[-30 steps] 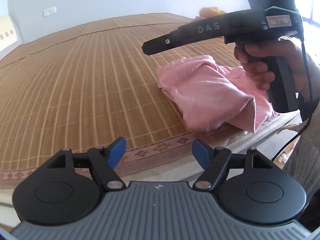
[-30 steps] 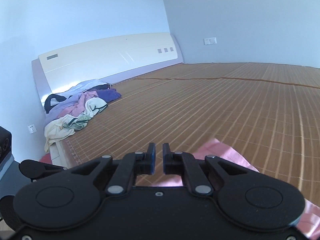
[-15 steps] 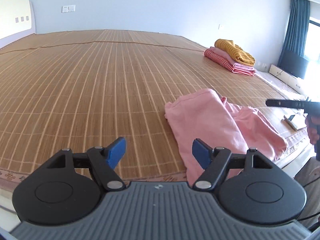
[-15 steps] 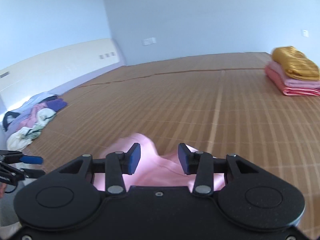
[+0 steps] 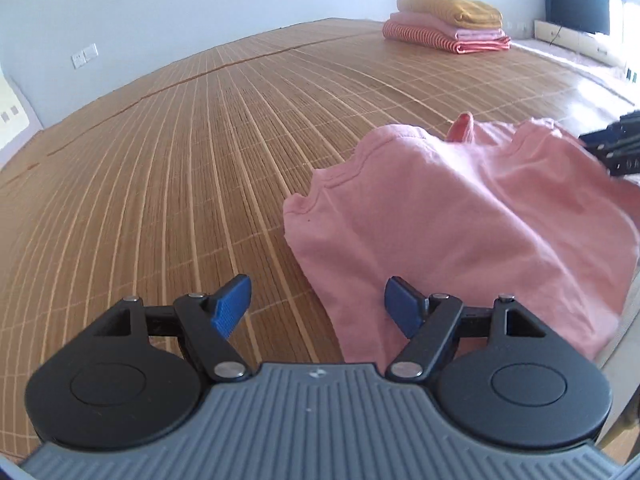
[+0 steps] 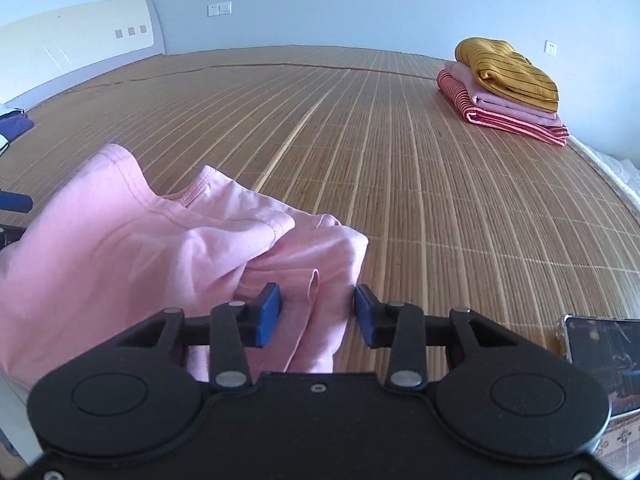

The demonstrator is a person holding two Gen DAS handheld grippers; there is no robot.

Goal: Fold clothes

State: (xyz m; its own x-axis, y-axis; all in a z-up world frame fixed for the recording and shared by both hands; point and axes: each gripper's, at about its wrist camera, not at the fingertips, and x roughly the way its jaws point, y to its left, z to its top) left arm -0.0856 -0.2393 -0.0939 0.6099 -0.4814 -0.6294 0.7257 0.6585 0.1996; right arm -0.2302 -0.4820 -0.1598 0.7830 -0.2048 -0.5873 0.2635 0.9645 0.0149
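Pink garment bunched between open right tongs; left tongs wide, empty.

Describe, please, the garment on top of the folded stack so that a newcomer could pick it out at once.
Start from the bamboo mat and follow it to its far right corner near the wall, where a folded stack sits. The top piece is the mustard-yellow garment with thin dark stripes; the pieces beneath it are plain pink and red-striped.
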